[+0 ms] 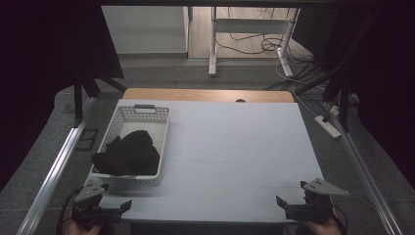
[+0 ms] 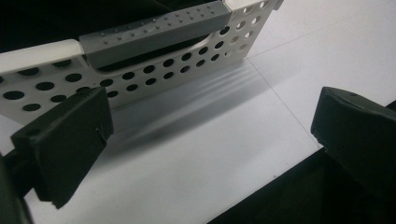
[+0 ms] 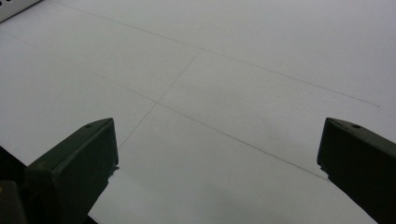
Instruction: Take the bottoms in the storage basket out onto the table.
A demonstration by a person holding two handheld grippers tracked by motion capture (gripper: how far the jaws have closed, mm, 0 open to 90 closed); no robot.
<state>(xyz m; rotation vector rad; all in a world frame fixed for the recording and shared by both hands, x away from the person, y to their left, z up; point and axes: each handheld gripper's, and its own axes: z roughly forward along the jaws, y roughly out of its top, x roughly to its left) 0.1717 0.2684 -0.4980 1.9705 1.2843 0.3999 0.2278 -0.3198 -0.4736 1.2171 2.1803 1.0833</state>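
The white perforated plastic basket (image 1: 164, 142) sits at nine o'clock on the white table (image 1: 235, 156), crumpled black cloth (image 1: 128, 154) inside. Left gripper (image 1: 110, 209) and right gripper (image 1: 293, 208) both gape wide, empty. Reaching in, the left could snag the grey handle (image 2: 154, 30) and drag the basket.

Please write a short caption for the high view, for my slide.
Two open claws, left claw and right claw, wait at the table's near edge; black cloth lies in a white basket.
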